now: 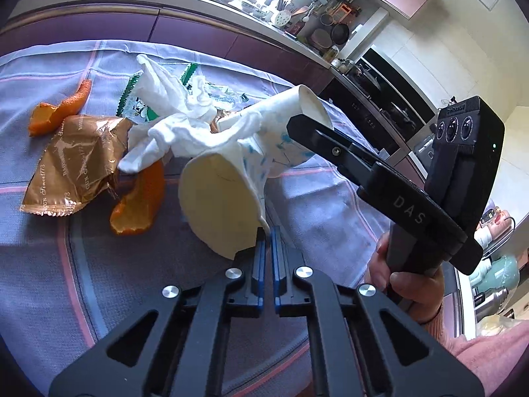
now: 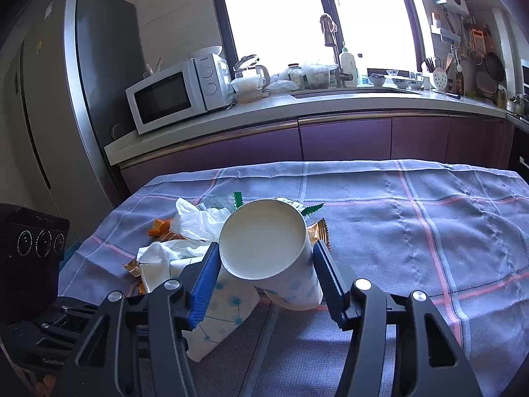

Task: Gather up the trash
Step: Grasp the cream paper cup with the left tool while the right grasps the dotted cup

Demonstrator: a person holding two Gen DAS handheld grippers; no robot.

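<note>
A trash pile lies on a checked tablecloth (image 1: 49, 231): two white paper cups with blue dots, crumpled tissue (image 1: 172, 122), a gold wrapper (image 1: 72, 165), orange peels (image 1: 142, 205) and a green-edged wrapper (image 1: 132, 92). My left gripper (image 1: 267, 235) is shut on the rim of the near paper cup (image 1: 218, 205), which lies on its side. My right gripper (image 2: 266, 258) has its fingers on both sides of the other paper cup (image 2: 264, 248), mouth toward the camera; this cup also shows in the left wrist view (image 1: 297, 106).
A purple kitchen counter (image 2: 297, 106) with microwave (image 2: 172, 96), kettle and sink runs behind the table. A fridge (image 2: 66, 99) stands at the left. The tablecloth (image 2: 429, 231) stretches right of the pile.
</note>
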